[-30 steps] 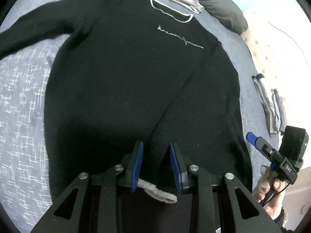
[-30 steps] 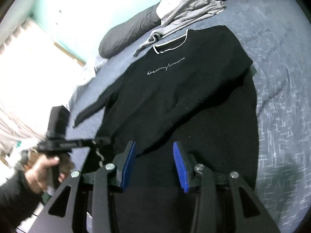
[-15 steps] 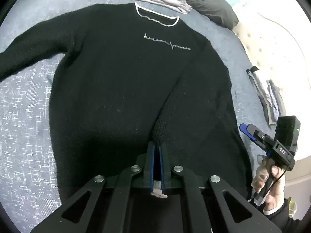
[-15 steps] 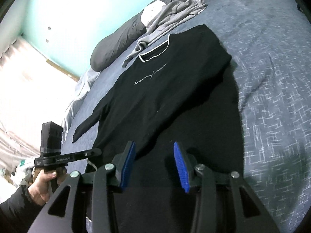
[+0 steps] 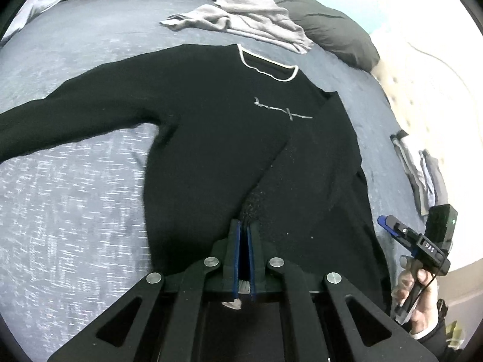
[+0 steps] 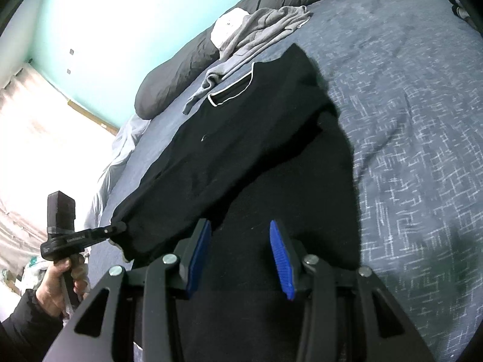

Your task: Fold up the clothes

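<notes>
A black sweater [image 5: 217, 114] with a white-trimmed neck [image 5: 265, 69] lies front up on the bed, one sleeve [image 5: 75, 114] stretched out to the left. My left gripper [image 5: 244, 226] is shut on the white-edged cuff of the other sleeve [image 5: 302, 175], which runs from the shoulder down to the jaws. In the right wrist view that sleeve [image 6: 196, 181] hangs lifted over the sweater's body [image 6: 256, 114], pinched by the left gripper [image 6: 119, 227]. My right gripper [image 6: 240, 226] hovers open over the lower body, nothing pressed between its blue pads [image 6: 279, 256]. It also shows as the right gripper [image 5: 385, 221] past the sweater's right edge.
A blue-grey patterned bedspread [image 5: 75, 211] lies under everything. A crumpled grey garment [image 5: 250, 21] and dark pillows [image 5: 332, 33] sit beyond the neck. Folded clothes [image 5: 422, 175] rest at the bed's right edge. A hand [image 6: 60, 283] grips the left tool.
My left gripper closed on the cuff, then rose, pulling the sleeve up off the sweater's body. The right gripper stayed open and shifted only slightly.
</notes>
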The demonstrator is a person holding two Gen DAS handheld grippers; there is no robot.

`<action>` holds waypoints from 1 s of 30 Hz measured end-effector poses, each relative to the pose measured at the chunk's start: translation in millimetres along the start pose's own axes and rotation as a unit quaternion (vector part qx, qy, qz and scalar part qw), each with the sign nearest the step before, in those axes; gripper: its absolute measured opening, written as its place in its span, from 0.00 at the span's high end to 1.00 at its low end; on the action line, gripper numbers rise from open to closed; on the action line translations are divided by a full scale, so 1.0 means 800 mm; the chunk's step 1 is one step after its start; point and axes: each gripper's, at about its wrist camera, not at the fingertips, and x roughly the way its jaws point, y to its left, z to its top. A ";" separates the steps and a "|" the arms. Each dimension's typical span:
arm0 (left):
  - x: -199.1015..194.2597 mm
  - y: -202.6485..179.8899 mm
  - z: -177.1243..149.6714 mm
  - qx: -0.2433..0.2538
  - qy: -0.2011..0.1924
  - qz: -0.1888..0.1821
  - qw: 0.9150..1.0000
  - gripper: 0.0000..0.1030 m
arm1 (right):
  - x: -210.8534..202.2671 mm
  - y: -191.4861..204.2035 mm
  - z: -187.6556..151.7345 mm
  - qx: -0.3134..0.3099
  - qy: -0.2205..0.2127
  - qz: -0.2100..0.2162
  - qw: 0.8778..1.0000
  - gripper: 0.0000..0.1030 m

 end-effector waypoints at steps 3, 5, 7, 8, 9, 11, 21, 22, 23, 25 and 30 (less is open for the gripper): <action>-0.001 0.009 -0.001 -0.005 0.001 -0.002 1.000 0.96 | -0.002 -0.003 0.003 0.004 -0.002 -0.013 1.000 0.58; 0.003 0.010 -0.001 -0.004 0.005 -0.003 1.000 0.96 | -0.003 -0.004 0.006 0.005 -0.003 -0.024 1.000 0.57; 0.009 0.010 0.000 -0.004 0.008 -0.005 1.000 0.96 | -0.005 -0.005 0.013 0.001 -0.003 -0.038 0.999 0.55; 0.012 0.011 0.001 -0.005 0.009 -0.006 1.000 0.96 | -0.006 -0.005 0.018 -0.003 -0.002 -0.048 0.999 0.54; 0.013 0.012 0.002 -0.006 0.009 -0.008 1.000 0.96 | -0.007 -0.006 0.024 -0.007 -0.002 -0.060 0.998 0.53; 0.013 0.016 0.004 -0.010 0.008 -0.011 1.000 0.96 | -0.006 -0.007 0.039 -0.027 0.004 -0.092 0.995 0.50; 0.013 0.025 0.010 -0.012 0.006 -0.019 1.000 0.96 | 0.041 -0.016 0.102 -0.131 0.068 -0.191 0.970 0.50; 0.012 0.026 0.010 -0.012 0.006 -0.020 1.000 0.96 | 0.048 -0.016 0.105 -0.143 0.076 -0.200 0.966 0.50; 0.012 0.026 0.011 -0.012 0.006 -0.020 1.000 0.96 | 0.054 -0.016 0.109 -0.151 0.082 -0.205 0.964 0.50; 0.012 0.028 0.012 -0.014 0.005 -0.023 1.000 0.96 | 0.065 -0.020 0.117 -0.159 0.090 -0.208 0.961 0.50; 0.012 0.032 0.011 -0.015 0.008 -0.025 1.000 0.96 | 0.085 -0.031 0.131 -0.169 0.093 -0.223 0.955 0.50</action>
